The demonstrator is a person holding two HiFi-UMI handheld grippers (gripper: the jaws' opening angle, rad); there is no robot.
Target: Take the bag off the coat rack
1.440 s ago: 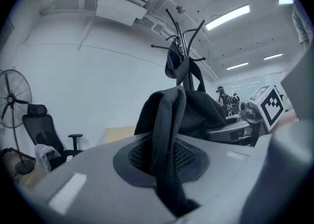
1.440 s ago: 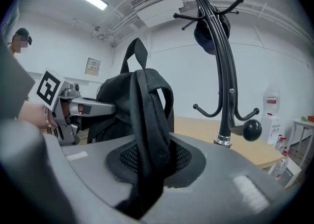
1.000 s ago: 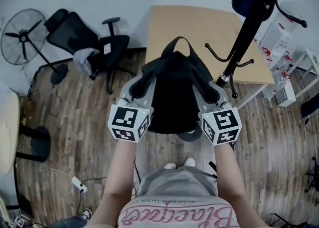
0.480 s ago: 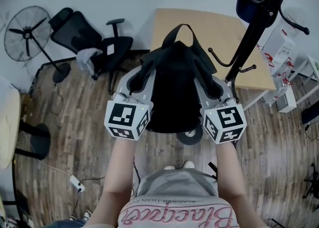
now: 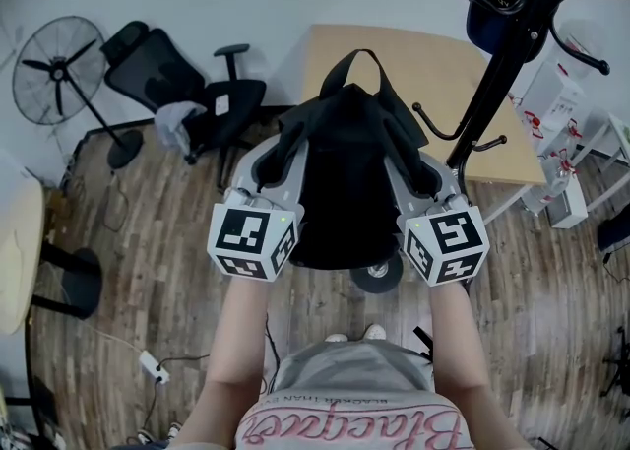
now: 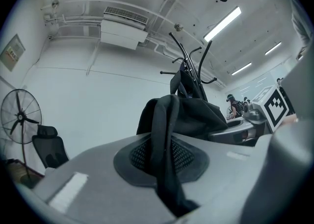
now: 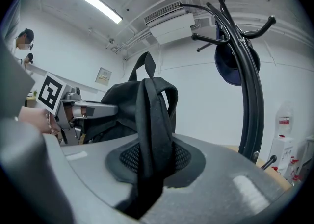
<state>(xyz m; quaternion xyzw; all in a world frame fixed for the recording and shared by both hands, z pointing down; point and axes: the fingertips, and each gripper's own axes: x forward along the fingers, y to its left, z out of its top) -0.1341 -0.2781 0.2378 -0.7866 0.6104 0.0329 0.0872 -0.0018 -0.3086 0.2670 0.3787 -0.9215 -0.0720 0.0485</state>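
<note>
Brown wood-plank floor (image 5: 148, 241) fills the overhead view, with a pale wooden table (image 5: 413, 54) at top centre. The tall black metal coat rack (image 5: 489, 94) climbs the upper right. Dead centre, just left of that rack, hangs the black fabric backpack bag (image 5: 345, 182). It looks clear of the hooks, though the steep angle makes that hard to call. The left gripper (image 5: 264, 158) is clamped narrow on a black shoulder strap (image 6: 164, 144), and the right gripper (image 5: 421, 170) pinches the second black strap (image 7: 149, 139) between its jaws.
</note>
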